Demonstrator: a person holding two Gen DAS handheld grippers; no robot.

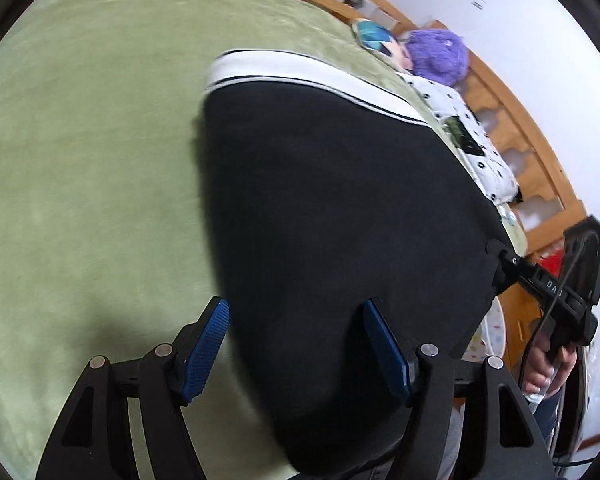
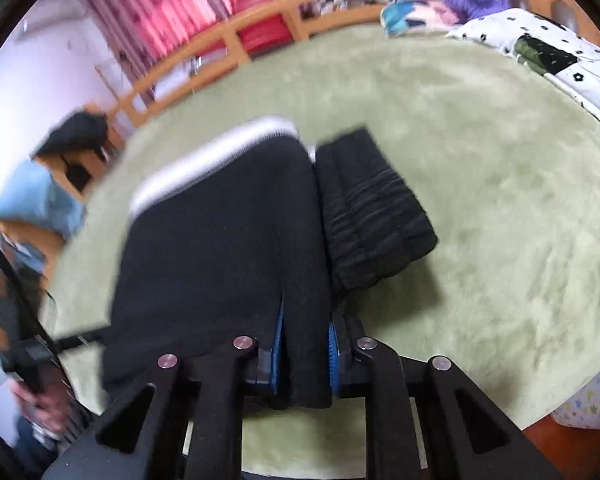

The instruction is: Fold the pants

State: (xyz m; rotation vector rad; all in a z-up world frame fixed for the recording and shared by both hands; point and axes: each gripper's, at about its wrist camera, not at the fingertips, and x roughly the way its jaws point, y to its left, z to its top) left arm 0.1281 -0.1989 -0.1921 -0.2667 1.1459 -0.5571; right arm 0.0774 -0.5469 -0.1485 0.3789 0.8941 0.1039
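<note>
One pair of pants (image 2: 220,240) is lying on the bed (image 2: 500,220); the right claw (image 2: 303,348) is pinching it, while the left claw (image 1: 296,348) is spread wide. Only the right wrist view is showing the gathered cuffs (image 2: 372,208).

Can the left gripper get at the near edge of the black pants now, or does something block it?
Probably yes. The left gripper is open, and the black pants already lie between its fingers on the green blanket. Nothing stands in between; the right gripper grips another edge.

Each claw (image 1: 296,344) (image 2: 303,354) is built of black angular links fastened with round silver screws, its fingers (image 1: 206,346) faced with ribbed blue pads. White letters and a black cable are seen on the right handle.
</note>
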